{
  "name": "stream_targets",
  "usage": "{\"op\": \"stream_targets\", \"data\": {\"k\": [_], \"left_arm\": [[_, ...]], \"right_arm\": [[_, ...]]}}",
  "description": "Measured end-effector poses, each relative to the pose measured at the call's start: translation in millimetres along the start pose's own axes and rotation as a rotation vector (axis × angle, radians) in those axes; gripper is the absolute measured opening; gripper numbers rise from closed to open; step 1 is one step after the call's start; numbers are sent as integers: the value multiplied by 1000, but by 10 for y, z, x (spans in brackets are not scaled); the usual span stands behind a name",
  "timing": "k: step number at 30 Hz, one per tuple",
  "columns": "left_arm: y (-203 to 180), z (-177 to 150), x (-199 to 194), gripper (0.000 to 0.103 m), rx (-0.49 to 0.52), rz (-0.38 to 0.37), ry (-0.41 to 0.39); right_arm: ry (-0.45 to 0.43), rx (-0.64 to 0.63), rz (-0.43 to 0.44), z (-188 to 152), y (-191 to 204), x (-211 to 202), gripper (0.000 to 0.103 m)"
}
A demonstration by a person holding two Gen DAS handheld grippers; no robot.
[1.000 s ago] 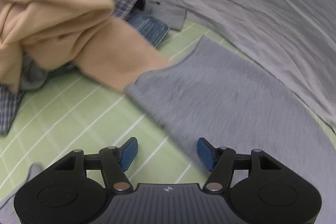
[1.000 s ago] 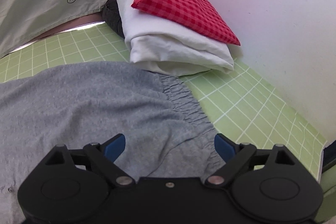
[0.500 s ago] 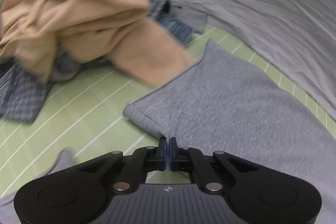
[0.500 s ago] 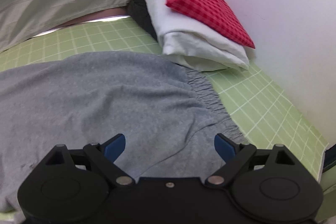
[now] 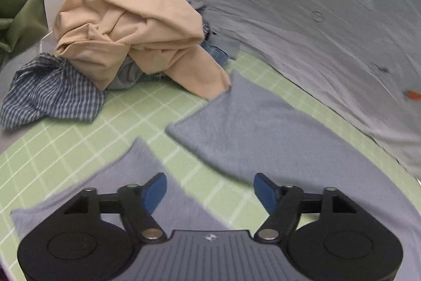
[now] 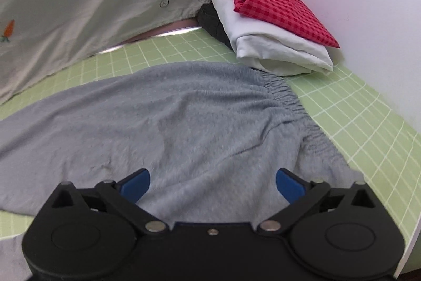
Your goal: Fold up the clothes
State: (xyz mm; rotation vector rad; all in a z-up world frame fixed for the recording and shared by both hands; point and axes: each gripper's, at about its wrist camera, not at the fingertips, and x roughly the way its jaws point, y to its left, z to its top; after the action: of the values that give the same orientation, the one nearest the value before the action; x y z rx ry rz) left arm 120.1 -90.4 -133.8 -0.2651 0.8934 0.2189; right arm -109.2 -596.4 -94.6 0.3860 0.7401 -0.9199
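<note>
Grey sweatpants lie spread flat on the green grid mat. In the left wrist view both leg ends show, the far leg and the near leg. My left gripper is open and empty above the gap between the legs. In the right wrist view the pants' body and elastic waistband show. My right gripper is open and empty just above the fabric near the waistband.
A pile of unfolded clothes lies far left: a tan garment over a blue striped shirt. A stack of folded clothes, red checked on white, stands by the wall. The person's grey shirt fills the back.
My left gripper shut about half a second ago at the far leg's hem, then opened and pulled back; both legs now show. My right gripper stayed open and pulled back a little.
</note>
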Motion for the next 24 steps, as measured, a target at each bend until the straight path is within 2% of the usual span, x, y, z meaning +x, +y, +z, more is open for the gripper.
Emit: {"op": "stream_targets", "data": {"k": [4, 10, 16, 24], "left_arm": [[94, -275, -308, 81, 28, -26, 9], [551, -537, -386, 81, 11, 16, 82], [985, -611, -367, 81, -50, 88, 129], [1444, -612, -312, 81, -138, 176, 159]], "right_arm": [[-36, 35, 15, -179, -99, -180, 103], [-19, 107, -59, -467, -291, -354, 103], [33, 171, -189, -691, -506, -439, 103], [91, 241, -204, -863, -635, -356, 103]]}}
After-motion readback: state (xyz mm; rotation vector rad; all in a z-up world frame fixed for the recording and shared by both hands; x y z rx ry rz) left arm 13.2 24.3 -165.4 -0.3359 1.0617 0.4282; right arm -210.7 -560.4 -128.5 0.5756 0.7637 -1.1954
